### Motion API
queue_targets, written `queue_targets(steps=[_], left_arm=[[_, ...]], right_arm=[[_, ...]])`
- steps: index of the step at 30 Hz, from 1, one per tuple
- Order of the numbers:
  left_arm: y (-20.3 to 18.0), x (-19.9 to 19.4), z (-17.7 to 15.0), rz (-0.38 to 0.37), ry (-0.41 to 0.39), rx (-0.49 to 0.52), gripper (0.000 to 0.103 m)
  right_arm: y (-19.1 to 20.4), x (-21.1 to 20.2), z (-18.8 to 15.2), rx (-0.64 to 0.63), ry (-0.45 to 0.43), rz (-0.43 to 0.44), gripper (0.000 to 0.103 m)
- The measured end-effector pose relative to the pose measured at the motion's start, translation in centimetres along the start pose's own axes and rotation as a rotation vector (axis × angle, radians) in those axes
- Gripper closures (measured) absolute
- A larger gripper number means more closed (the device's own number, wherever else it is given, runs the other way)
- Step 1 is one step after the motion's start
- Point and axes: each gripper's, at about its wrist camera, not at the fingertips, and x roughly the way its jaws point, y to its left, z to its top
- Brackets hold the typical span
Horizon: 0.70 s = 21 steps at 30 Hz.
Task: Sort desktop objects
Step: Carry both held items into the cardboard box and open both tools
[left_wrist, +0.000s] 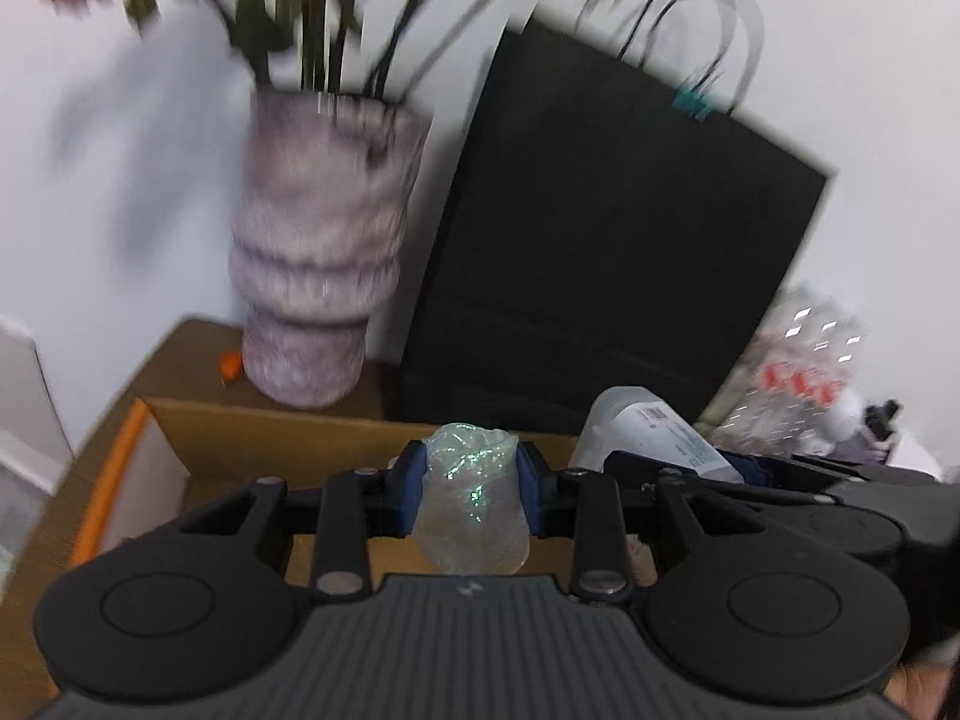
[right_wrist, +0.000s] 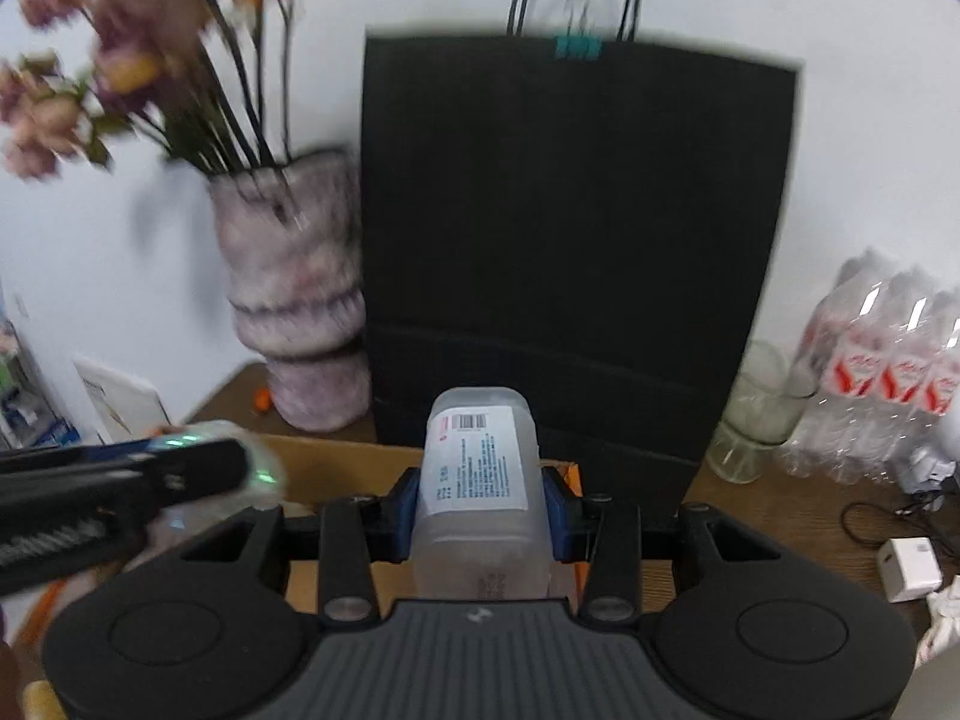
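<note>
Left wrist view: my left gripper (left_wrist: 471, 489) clamps a crumpled, iridescent clear pouch (left_wrist: 471, 504) between its blue pads, held above the open cardboard box (left_wrist: 180, 414), my landmark here.
Right wrist view: my right gripper (right_wrist: 480, 507) is closed on a translucent labelled bottle (right_wrist: 480, 480), base pointing away from me, over the box's far edge, near its orange-edged corner.
Behind the box: a ribbed vase of flowers (left_wrist: 312, 258) stands at its far left, and a black paper bag (right_wrist: 570, 240) leans on the wall directly behind it.
Right of the box: a clear glass (right_wrist: 756, 420), a wrapped pack of water bottles (right_wrist: 888, 372), and a white charger (right_wrist: 909, 567) nearer me.
Risk, collision: both tools crowd the same space over the box; I judge one could knock the other's load loose.
Risk, vase: a wide sweep past the box's far left could catch the stems and tip it.
Risk, slip: the pouch is soft and slick, the bottle smooth-sided; either could slide out before it is inside the box.
Risk, sight: the frames are smeared, so I judge depth to the box poorly.
</note>
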Motion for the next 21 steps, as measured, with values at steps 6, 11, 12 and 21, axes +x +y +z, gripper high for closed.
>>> queue_targets(steps=[6,11,12,21], left_arm=[[1.3,7.0,-1.6,0.011,0.116,-0.141,0.07],[1.7,9.6,-2.6,0.041,0.178,-0.163,0.055],[1.8,9.7,-2.6,0.043,0.181,-0.167,0.05],[2.4,4.5,0.0,0.074,0.15,-0.076,0.021]], right_arm=[[-0.5,6.6,-1.7,0.006,0.094,-0.03,0.063],[-0.8,9.3,-3.3,0.007,0.151,0.008,0.063],[-0.6,9.4,-3.5,-0.014,0.155,-0.007,0.063],[-0.6,6.6,-1.9,-0.007,0.146,0.008,0.03]])
